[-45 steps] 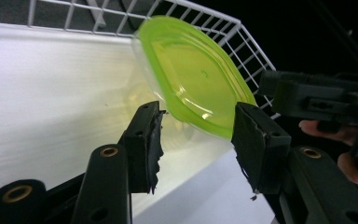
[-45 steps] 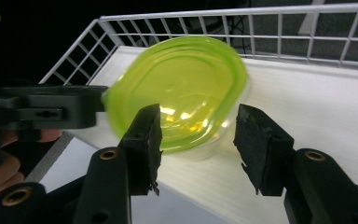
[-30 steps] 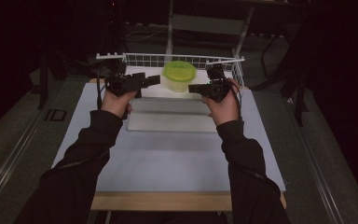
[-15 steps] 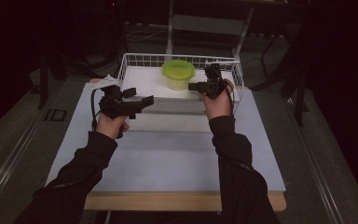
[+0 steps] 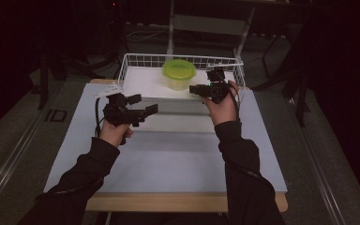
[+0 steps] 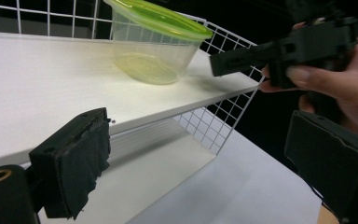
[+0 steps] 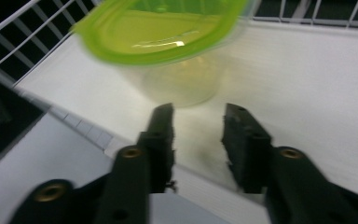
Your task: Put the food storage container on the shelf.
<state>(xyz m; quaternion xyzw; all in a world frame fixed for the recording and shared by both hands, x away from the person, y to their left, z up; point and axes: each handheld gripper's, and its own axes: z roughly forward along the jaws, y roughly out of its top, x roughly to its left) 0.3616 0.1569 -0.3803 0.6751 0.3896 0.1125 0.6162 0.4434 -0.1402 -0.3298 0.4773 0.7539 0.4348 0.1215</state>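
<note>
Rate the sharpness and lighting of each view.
High view: dark surroundings, the white table lit and sharp. Left gripper view: crisp, with the clear plastic container with a green lid in focus. Right gripper view: that container is smeared by motion blur, with glare on its lid.

Left gripper [image 5: 143, 105] drawn back from the shelf [image 5: 145, 84], nearer the person.

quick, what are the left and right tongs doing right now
Left tongs: open, holding nothing.
Right tongs: open, holding nothing, just short of the lidded container.
</note>
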